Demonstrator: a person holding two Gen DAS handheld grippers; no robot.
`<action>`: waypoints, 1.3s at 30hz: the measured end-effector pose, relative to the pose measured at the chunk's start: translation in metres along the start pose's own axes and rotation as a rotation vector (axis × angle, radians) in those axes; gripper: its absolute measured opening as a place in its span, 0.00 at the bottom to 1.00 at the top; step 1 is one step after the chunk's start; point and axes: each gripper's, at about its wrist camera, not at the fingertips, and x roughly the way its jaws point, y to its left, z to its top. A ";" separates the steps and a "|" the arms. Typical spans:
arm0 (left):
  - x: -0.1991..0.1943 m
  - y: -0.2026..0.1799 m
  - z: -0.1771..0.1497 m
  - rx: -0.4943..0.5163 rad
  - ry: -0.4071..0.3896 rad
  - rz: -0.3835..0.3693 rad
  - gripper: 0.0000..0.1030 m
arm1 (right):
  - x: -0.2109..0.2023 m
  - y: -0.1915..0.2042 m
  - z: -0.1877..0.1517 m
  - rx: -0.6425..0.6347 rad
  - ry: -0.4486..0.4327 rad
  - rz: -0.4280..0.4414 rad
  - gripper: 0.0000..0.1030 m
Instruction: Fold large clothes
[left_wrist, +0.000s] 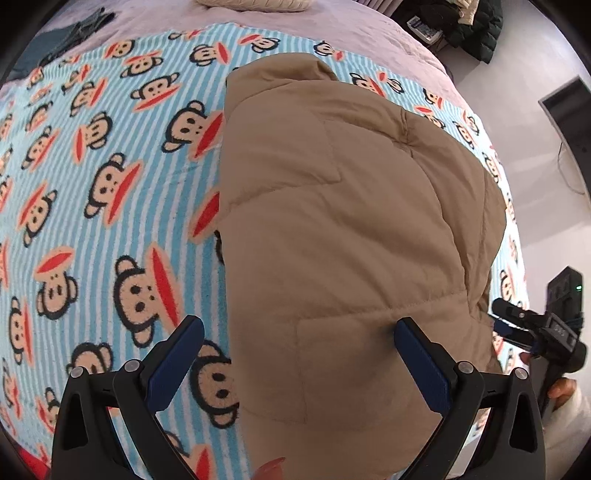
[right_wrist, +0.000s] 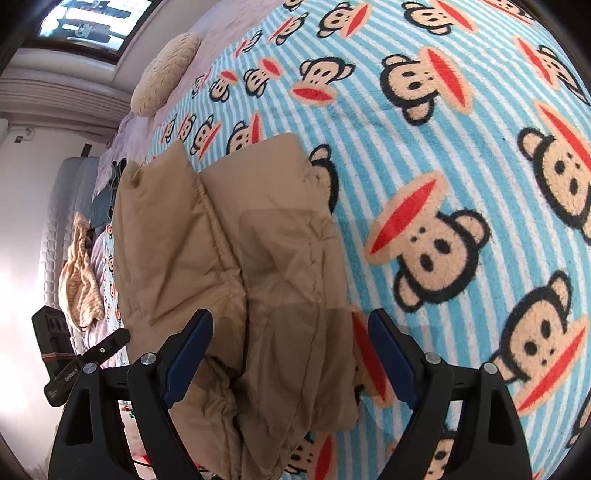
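From the left wrist, a tan quilted puffer jacket (left_wrist: 343, 229) lay folded into a thick, rounded bundle on the bed's fleecy blanket (left_wrist: 110, 155), which was striped blue and white with monkey faces. The left tool (left_wrist: 299, 345) stood with its jaws apart over the jacket's near left edge, clamped on nothing; the right-hand pad touched the padded cloth. The right tool showed at the far right edge. From the right wrist, the right tool (right_wrist: 290, 343) also hung spread and empty above the jacket's near end, where stitched seams and an elastic hem puckered. The fold looked nearly done; the next move probably called for pressing the puffy, springy layers flat or gripping an edge for one last fold.
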 end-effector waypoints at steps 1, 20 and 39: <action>0.001 0.003 0.002 -0.007 0.007 -0.025 1.00 | 0.003 -0.002 0.003 -0.001 0.014 0.002 0.85; 0.049 0.059 0.031 -0.109 0.087 -0.422 1.00 | 0.066 -0.017 0.039 0.014 0.171 0.307 0.86; 0.089 0.069 0.034 -0.145 0.167 -0.569 1.00 | 0.118 0.037 0.073 -0.086 0.254 0.288 1.00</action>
